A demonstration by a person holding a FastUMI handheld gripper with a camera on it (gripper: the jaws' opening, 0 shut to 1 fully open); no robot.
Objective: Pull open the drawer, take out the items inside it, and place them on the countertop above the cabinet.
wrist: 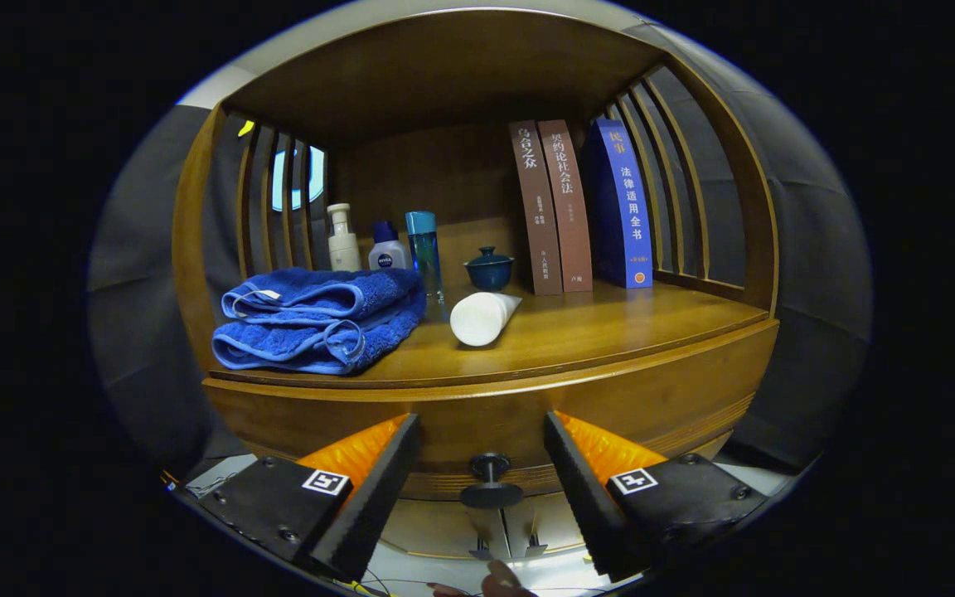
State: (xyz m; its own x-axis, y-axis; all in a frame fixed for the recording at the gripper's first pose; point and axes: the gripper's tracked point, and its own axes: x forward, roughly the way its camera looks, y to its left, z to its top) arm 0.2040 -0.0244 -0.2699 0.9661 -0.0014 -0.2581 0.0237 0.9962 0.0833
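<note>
Gripper (482,489): fingers spread apart, clamping nothing. Drawer knob (490,481): sits between the fingertips at 12 o'clock, stem pointing straight back toward the gripper. Drawer front (486,419): flush with the cabinet, shut. On the countertop (610,327) at 11 o'clock lie a folded blue towel (320,319) and a white tube (482,317), so the scene fits either an unopened drawer or one emptied and closed.

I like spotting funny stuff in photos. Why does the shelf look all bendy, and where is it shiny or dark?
Gripper view: the fisheye lens bows the countertop and cabinet sides; light glints off the white tube; the back corner behind the bottles is in shadow; the open claw flanks the drawer knob, all fairly sharp.
</note>
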